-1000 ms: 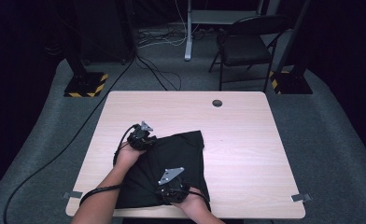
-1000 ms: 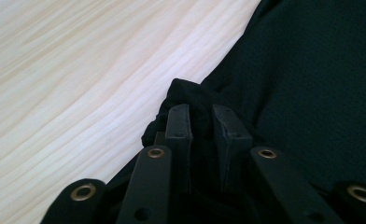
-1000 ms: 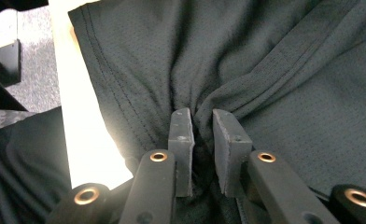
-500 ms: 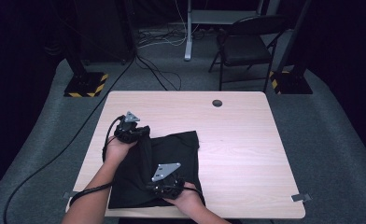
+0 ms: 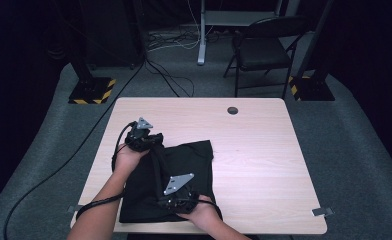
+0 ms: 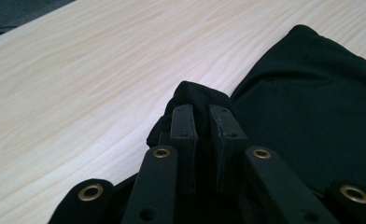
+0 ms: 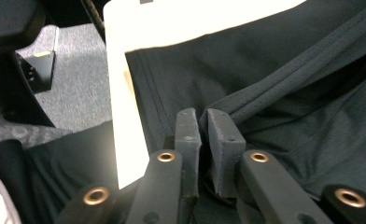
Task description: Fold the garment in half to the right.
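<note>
Left tool [image 5: 154, 147] and right tool [image 5: 160, 200] are both clamped on the black shirt [image 5: 189, 165], pinching one edge running between them; the rest lies on the counter [image 5: 264, 150] off to their right

A lab or recording studio: one bare wooden desk [image 5: 264, 150] stands on grey carpet [image 5: 354, 130] amid black curtains, with floor cables [image 5: 169, 82], hazard-striped stand bases [image 5: 91, 92] and a folding chair [image 5: 264, 50] beyond its far edge.
</note>
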### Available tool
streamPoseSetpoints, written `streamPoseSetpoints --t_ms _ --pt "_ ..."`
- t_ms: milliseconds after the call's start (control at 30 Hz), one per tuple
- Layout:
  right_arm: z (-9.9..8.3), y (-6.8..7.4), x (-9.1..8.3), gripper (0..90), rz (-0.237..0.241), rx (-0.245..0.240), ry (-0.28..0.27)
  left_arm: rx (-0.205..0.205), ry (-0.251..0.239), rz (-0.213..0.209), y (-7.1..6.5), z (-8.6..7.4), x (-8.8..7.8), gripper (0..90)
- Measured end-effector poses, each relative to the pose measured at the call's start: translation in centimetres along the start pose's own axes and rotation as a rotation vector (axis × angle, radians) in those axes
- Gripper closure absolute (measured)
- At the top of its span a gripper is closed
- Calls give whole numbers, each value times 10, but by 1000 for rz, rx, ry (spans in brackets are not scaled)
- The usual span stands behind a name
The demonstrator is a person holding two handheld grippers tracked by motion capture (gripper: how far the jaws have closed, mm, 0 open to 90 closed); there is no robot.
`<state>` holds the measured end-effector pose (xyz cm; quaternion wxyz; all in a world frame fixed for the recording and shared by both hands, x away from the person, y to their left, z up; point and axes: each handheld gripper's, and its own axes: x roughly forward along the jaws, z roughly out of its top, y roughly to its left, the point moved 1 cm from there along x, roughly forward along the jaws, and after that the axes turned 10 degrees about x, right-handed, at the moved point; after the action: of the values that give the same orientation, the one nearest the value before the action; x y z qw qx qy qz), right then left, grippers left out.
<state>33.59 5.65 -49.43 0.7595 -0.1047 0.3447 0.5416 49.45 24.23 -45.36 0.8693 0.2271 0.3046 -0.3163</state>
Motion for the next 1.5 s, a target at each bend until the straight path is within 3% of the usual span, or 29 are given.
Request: streamPoseSetpoints --t_ms 167,300,433,533,767,933,1067,1267,1500 --pt "-2 -4 3 814 -6 24 -10 -8 -1 -3 1 -2 1 804" --pt "-5 -9 4 716 -45 40 5 -11 -5 -5 1 -2 3 804" --pt "-11 -21 2 669 -84 102 -10 -15 0 -10 0 -4 6 804" --pt "-14 -31 5 616 -87 164 0 -15 0 -11 -1 -5 7 804" --pt "-21 -40 14 519 -180 168 22 -18 -1 -11 -1 -7 8 804" --pt "-25 -43 19 489 -183 196 32 -26 -11 -12 -1 -8 9 804" --pt "-26 -43 20 608 -167 182 18 -20 -6 -13 -1 -8 10 803" --pt "-25 -36 21 829 -143 106 29 -18 -5 -11 0 -9 10 803" --pt "-18 -21 17 861 -190 -28 26 -17 -9 -5 1 -9 8 803"
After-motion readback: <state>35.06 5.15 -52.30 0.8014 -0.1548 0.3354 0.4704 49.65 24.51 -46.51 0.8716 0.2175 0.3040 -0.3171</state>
